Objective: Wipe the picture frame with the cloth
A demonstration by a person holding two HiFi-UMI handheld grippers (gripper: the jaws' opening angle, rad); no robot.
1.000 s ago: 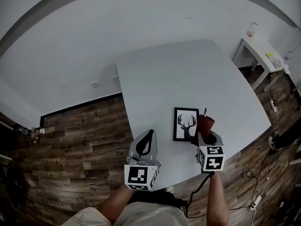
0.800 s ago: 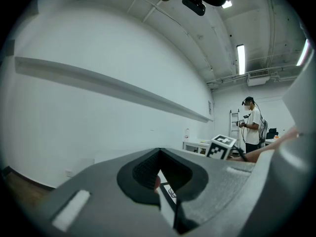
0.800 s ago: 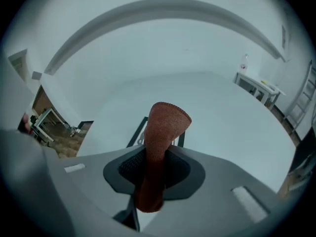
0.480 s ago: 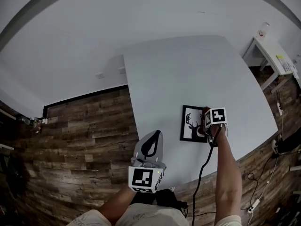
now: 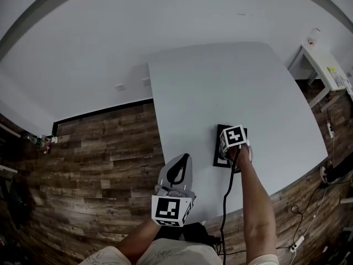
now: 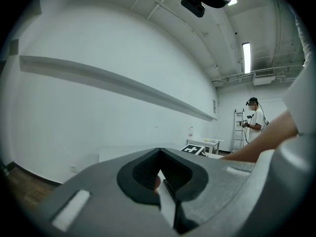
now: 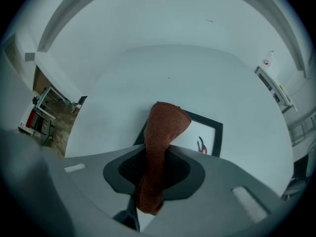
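Observation:
The black picture frame (image 5: pixel 217 159) with a deer print lies flat near the white table's (image 5: pixel 220 87) front edge. My right gripper (image 5: pixel 229 148) hangs directly over it, pointing down, so its marker cube covers most of the frame in the head view. It is shut on a rust-brown cloth (image 7: pixel 163 132), whose free end droops onto the frame's (image 7: pixel 210 132) left part. The cloth is hidden in the head view. My left gripper (image 5: pixel 183 158) is shut and holds nothing, hovering by the table's front left corner, well left of the frame.
Wooden floor (image 5: pixel 99 148) lies left of and in front of the table. A small white side table (image 5: pixel 322 65) with a bottle (image 5: pixel 314 35) stands at the far right. A cable (image 5: pixel 225 203) trails along my right arm. A person (image 6: pixel 254 120) stands by a ladder (image 6: pixel 238 130) far off.
My right gripper has carried the cloth from the frame's right edge forward and leftward, onto the frame. The left gripper has barely moved.

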